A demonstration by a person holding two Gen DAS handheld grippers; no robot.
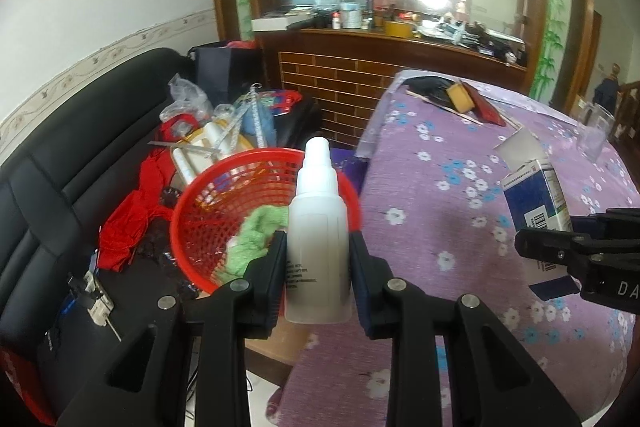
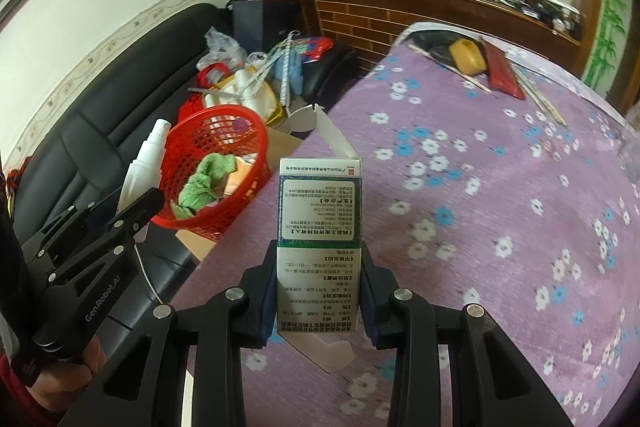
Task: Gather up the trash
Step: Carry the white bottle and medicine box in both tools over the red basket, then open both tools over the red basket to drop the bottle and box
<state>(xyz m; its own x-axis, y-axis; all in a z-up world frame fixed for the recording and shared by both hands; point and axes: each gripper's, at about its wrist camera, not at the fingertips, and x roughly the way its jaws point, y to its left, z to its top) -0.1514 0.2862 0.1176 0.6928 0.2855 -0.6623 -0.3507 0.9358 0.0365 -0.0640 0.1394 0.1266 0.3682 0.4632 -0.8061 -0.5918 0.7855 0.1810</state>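
Bottle clenched in left gripper; box clenched in right gripper. Each best centred over basket rim before release, bottle first.

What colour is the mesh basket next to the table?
Red. The basket holds a green cloth; the right wrist view shows it best.

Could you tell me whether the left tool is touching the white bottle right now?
Touching. The left wrist view shows the left tool closed on the white bottle, both pads pressed flat against its sides with no gap, holding it upright.
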